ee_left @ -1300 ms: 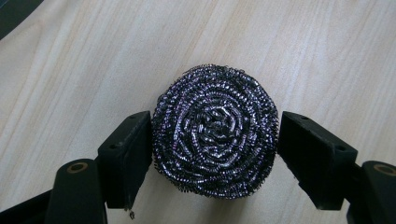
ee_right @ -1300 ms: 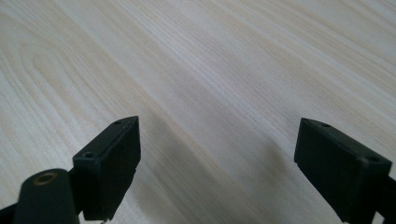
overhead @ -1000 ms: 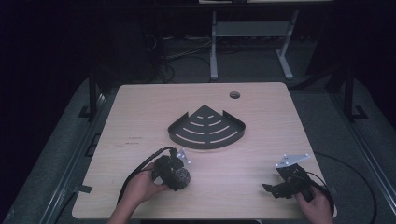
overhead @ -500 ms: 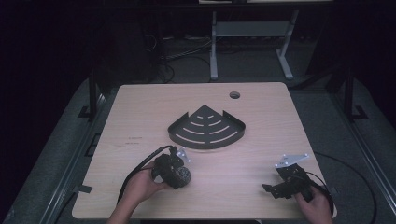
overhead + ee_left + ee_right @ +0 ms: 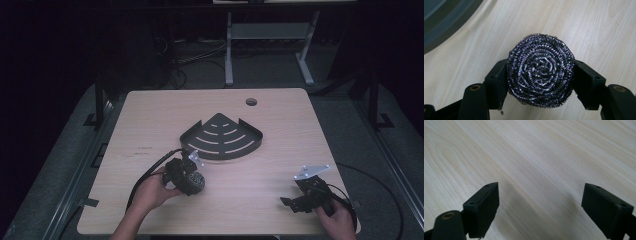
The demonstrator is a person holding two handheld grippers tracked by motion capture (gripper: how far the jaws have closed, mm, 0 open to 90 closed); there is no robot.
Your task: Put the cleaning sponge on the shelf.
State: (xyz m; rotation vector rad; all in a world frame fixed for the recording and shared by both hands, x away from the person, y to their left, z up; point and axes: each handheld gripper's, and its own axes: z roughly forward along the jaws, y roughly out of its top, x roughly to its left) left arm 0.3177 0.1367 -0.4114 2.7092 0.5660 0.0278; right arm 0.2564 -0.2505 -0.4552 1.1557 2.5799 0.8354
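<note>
Pale wood table (image 5: 280,145) in a dark room. The left gripper's (image 5: 540,72) jaws have just been closing and now clamp the steel-wool scourer (image 5: 540,71) on both sides, near the table's near-left, just short of the black fan-shaped corner rack (image 5: 222,137). With the grip made, lifting toward that rack looks the likely next step. The right gripper (image 5: 540,206) stands wide apart, holding nothing, at near right.

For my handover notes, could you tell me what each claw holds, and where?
Left claw clamps the steel wool scourer across its round sides; right claw is open and holds nothing.
</note>
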